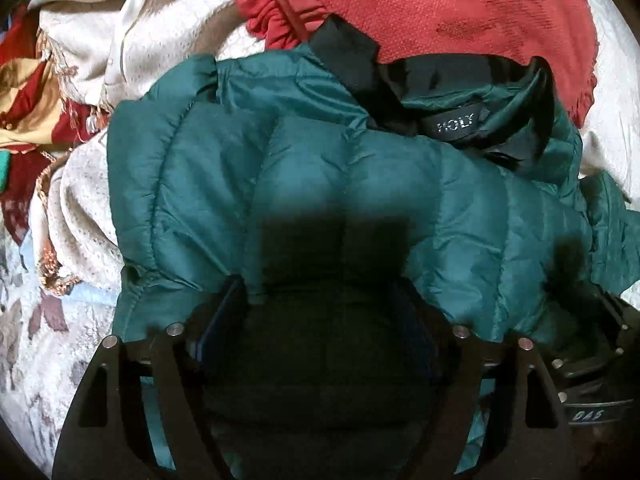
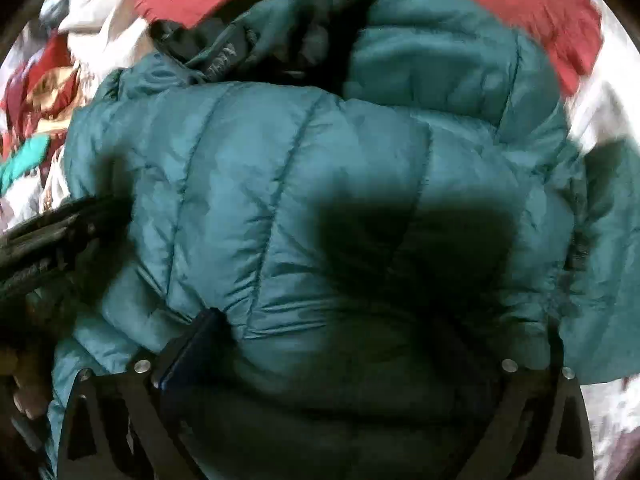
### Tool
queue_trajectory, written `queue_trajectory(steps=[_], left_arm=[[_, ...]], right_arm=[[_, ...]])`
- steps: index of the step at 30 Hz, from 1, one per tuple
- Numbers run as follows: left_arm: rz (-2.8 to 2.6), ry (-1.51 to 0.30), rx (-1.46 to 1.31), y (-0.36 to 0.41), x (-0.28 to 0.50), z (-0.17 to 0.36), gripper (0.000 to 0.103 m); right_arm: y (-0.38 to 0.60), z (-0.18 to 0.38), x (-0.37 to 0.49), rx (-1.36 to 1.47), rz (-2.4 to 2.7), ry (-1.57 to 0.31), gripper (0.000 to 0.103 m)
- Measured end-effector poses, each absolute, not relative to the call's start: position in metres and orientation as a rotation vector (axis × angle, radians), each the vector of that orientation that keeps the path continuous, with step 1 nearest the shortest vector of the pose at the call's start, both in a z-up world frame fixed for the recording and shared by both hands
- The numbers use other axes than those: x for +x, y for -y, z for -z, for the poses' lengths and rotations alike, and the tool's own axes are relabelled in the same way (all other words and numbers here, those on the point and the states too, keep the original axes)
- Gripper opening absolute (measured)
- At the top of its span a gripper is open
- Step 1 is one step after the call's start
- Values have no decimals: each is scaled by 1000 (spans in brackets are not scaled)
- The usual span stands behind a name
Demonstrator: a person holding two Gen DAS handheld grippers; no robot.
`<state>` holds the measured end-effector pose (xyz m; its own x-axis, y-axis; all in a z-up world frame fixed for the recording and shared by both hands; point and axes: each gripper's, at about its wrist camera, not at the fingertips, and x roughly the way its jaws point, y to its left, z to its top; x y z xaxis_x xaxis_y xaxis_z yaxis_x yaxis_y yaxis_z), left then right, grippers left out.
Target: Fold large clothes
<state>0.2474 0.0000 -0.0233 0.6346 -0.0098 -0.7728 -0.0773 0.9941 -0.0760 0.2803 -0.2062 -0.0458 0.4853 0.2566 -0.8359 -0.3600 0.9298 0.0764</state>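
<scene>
White textured bedding (image 1: 80,208) with a floral print covers the surface, and a red knitted cloth with a ruffled edge (image 1: 440,12) lies at the far side. On them rests the teal quilted puffer jacket (image 1: 304,168), its black collar label (image 1: 456,126) facing up. The left gripper (image 1: 320,312) has its fingers spread wide, with puffy jacket fabric bulging between them. The right gripper (image 2: 360,344) stands equally wide, and jacket padding fills the gap between its fingers.

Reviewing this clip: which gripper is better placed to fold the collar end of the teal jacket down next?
Probably left. Its view shows the teal puffer jacket with the black collar straight ahead and sharp. The right gripper faces the quilted body, the collar off to its upper left.
</scene>
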Motion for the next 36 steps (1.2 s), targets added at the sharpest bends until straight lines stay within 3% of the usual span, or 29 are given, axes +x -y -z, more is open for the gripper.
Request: queue_trajectory(steps=[9, 16, 20, 25, 27, 28, 29, 32, 36], left_arm=[[83, -845, -275, 20, 202, -8, 78], [115, -845, -195, 29, 202, -11, 78], [81, -838, -177, 25, 207, -8, 78], [42, -877, -187, 16, 213, 5, 78], [31, -879, -191, 14, 215, 7, 78], [30, -877, -191, 13, 215, 7, 78], [28, -876, -190, 13, 216, 7, 78], [18, -877, -194, 10, 216, 6, 78], [1, -876, -204, 5, 215, 4, 78]], right_arm=[[296, -13, 229, 94, -198, -727, 98], [468, -59, 227, 161, 273, -591, 98], [582, -68, 232, 200, 543, -602, 97], [623, -46, 265, 285, 480, -669, 91], [625, -43, 278, 272, 393, -680, 85], [618, -43, 281, 244, 396, -668, 76], [617, -43, 285, 247, 373, -671, 53], [611, -46, 288, 220, 383, -672, 17], [575, -64, 253, 74, 428, -591, 14]])
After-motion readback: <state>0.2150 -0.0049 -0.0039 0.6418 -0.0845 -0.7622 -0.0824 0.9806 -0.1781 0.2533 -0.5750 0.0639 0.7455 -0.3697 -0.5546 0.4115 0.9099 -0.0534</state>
